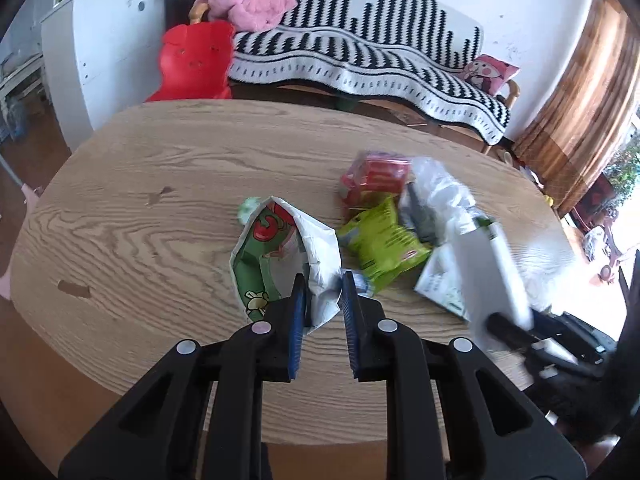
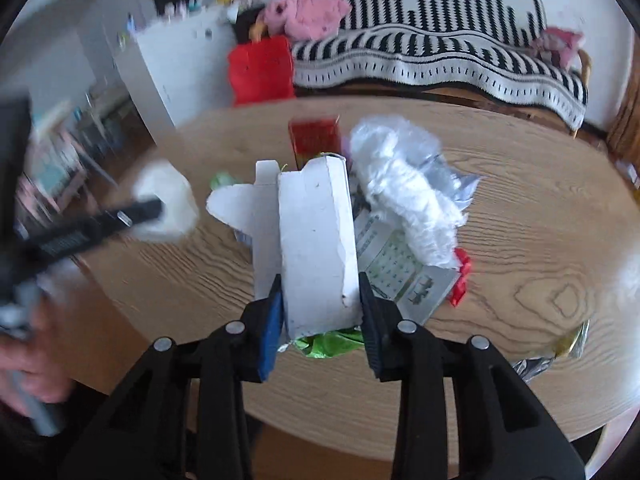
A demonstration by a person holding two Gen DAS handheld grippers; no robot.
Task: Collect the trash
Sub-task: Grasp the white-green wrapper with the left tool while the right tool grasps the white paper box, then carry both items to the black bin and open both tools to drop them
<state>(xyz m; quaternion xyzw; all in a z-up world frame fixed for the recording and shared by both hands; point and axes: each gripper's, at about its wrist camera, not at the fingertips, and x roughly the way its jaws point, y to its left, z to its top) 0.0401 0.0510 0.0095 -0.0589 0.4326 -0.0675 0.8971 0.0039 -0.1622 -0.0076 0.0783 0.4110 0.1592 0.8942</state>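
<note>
My left gripper (image 1: 323,300) is shut on the rim of an open white paper bag (image 1: 280,256) with green and red print, held just over the wooden table (image 1: 160,184). My right gripper (image 2: 320,300) is shut on a torn white cardboard box (image 2: 316,240), its pads pressed on both sides. Loose trash lies behind: a red carton (image 2: 314,136), crumpled clear plastic (image 2: 404,184), a printed sheet (image 2: 404,276), a red wrapper (image 2: 460,276) and a green snack wrapper (image 1: 380,244). The left wrist view shows the box (image 1: 488,272) blurred at the right.
A silver foil wrapper (image 2: 560,352) lies at the table's right edge. Behind the table stand a sofa with a black-and-white blanket (image 1: 360,52), a red chair (image 1: 196,60) and a white cabinet (image 1: 108,40). A hand (image 2: 28,368) shows at the left.
</note>
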